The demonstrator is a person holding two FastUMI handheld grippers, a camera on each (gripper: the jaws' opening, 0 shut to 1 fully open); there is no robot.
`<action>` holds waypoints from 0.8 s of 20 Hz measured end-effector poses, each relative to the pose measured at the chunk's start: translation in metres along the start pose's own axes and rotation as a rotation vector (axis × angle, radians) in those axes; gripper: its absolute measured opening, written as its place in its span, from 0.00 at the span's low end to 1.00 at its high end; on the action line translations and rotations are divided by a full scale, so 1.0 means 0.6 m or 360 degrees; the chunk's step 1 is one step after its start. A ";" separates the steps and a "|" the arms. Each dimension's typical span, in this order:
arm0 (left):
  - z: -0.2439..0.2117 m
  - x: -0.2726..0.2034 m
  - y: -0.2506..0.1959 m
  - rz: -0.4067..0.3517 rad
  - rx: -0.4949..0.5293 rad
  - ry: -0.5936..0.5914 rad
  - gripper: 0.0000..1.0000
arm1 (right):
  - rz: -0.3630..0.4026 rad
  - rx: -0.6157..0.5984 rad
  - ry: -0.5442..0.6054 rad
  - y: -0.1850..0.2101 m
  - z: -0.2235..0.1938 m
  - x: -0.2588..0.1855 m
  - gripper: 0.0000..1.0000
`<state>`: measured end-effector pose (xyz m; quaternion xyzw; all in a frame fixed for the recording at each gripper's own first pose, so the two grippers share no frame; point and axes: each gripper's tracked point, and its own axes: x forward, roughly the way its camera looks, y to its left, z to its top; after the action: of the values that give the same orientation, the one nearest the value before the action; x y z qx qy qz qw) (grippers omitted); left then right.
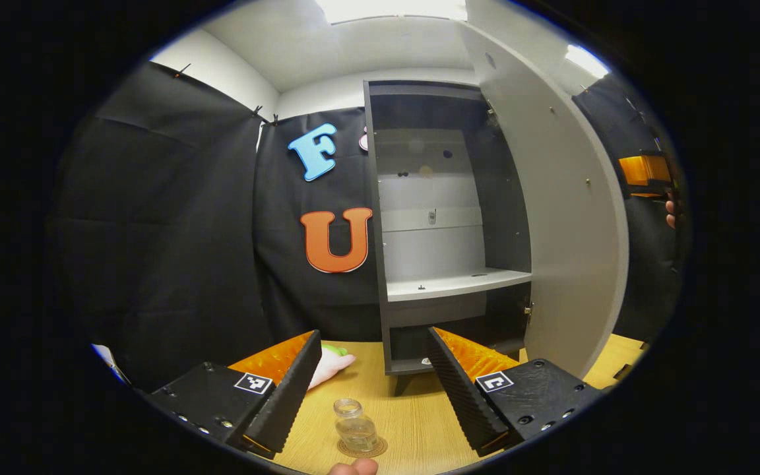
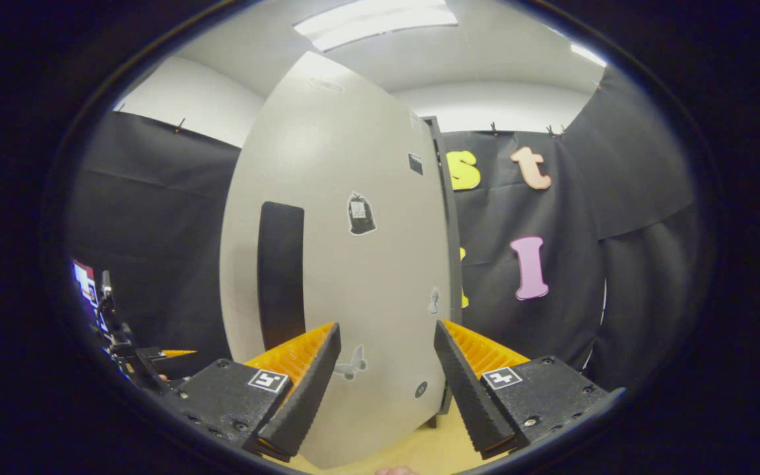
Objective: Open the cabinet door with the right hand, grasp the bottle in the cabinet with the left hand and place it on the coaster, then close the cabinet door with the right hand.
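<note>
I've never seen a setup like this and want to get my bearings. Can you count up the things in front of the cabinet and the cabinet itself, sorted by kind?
Cabinet: 1
Cabinet door, standing open: 1
Bottle, a small clear one: 1
Coaster, under the bottle: 1
Table: 1
Grippers: 2, left gripper and right gripper, both open
Total: 7

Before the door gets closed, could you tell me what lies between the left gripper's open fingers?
In the left gripper view, the bottle stands on the coaster on the table, between the left gripper's open fingers, touching neither.
</note>
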<state>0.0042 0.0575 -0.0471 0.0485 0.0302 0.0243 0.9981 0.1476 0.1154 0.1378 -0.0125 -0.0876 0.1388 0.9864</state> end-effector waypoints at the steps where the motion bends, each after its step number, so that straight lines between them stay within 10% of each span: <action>1: -0.002 0.002 -0.001 -0.0011 -0.0003 0.0003 0.96 | 0.0020 -0.0016 0.0003 0.014 -0.001 0.012 0.92; 9: -0.015 0.016 0.020 -0.0035 -0.0008 0.0002 0.96 | 0.0230 -0.0008 0.0013 0.129 -0.009 0.150 0.94; 16: -0.027 0.028 0.050 0.0003 -0.0043 0.0034 0.96 | 0.0115 -0.0134 -0.0007 0.188 -0.022 0.240 0.94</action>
<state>0.0188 0.0896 -0.0613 0.0346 0.0405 0.0261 0.9982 0.2553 0.2634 0.1434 -0.0567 -0.0950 0.1707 0.9791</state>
